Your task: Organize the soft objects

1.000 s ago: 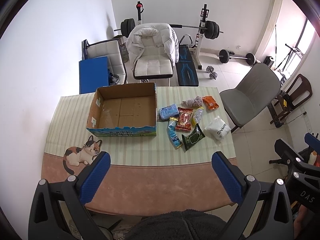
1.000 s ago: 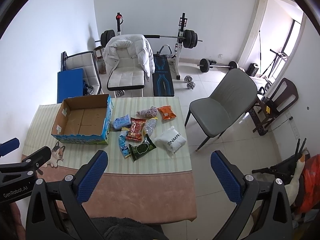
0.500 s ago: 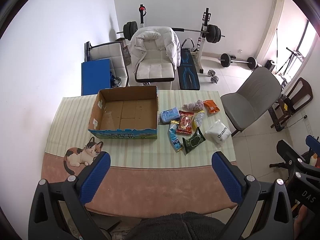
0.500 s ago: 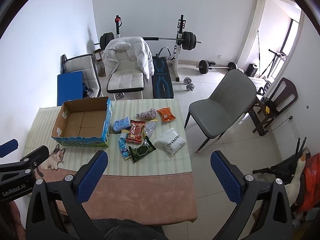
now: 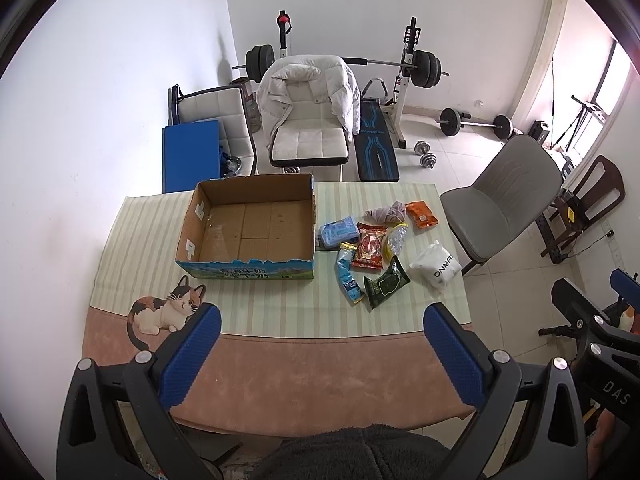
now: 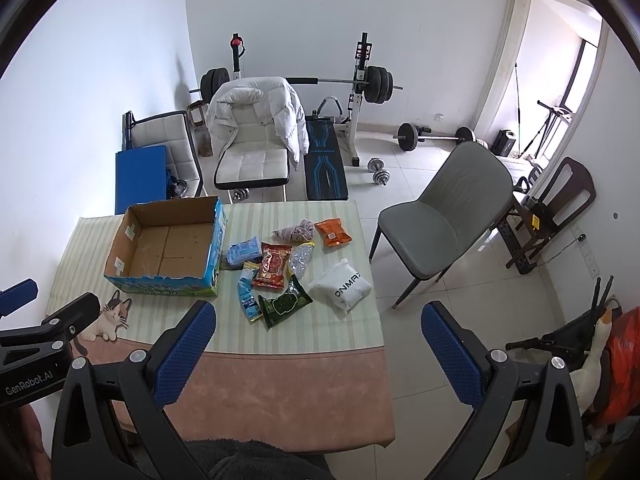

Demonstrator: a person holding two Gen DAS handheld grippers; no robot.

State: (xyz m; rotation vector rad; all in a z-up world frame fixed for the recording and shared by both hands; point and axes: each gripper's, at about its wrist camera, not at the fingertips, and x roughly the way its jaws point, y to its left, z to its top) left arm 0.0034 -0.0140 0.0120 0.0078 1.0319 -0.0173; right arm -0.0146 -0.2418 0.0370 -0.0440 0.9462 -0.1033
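Observation:
An open, empty cardboard box (image 5: 248,228) (image 6: 168,244) sits on the table's left half. Right of it lie several soft packets: a white bag (image 5: 438,266) (image 6: 342,286), a dark green pack (image 5: 386,282) (image 6: 284,302), a red pack (image 5: 370,246) (image 6: 274,266), a blue pack (image 5: 338,232) (image 6: 242,250), an orange pack (image 5: 420,216) (image 6: 332,232) and a crumpled cloth (image 5: 386,212) (image 6: 294,230). My left gripper (image 5: 320,348) and right gripper (image 6: 318,346) are both open and empty, held high above the table's near edge.
The table (image 5: 280,360) has a striped mat with a cat picture (image 5: 164,312). A grey chair (image 5: 504,200) stands at its right. Behind are a white chair with a jacket (image 5: 308,116), a blue pad (image 5: 190,156) and a weight bench (image 5: 376,148).
Both grippers have risen and drawn back slightly, so the table and its objects sit a little smaller and lower. Nothing on the table has moved.

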